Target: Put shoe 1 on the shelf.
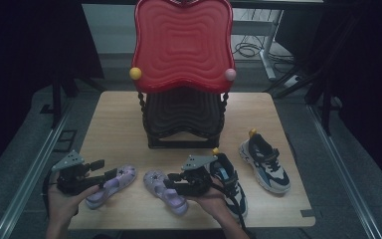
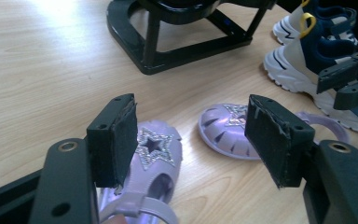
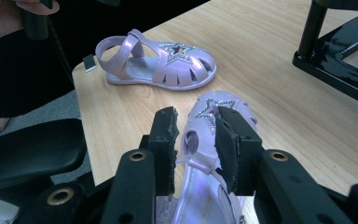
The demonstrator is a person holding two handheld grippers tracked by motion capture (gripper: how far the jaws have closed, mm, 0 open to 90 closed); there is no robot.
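Two lilac child's sandals with silver stars lie near the table's front edge. My left gripper (image 1: 110,174) is open, its wide-spread jaws (image 2: 191,112) hanging just above the left sandal (image 1: 112,185) (image 2: 156,154) without touching it. My right gripper (image 1: 169,182) (image 3: 193,119) straddles the strap end of the right sandal (image 1: 166,194) (image 3: 214,105). Its pads stand a little off the sandal's sides, so it is open. The left sandal (image 3: 158,63) lies farther off in the right gripper view, and the right sandal (image 2: 228,133) lies ahead in the left gripper view.
A red wavy chair (image 1: 181,45) on a black frame (image 1: 181,119) stands mid-table on the wooden tabletop (image 1: 119,114). Two navy and white sneakers (image 1: 266,167) (image 1: 231,186) sit to the right, one right behind my right hand. The table's front edge is close.
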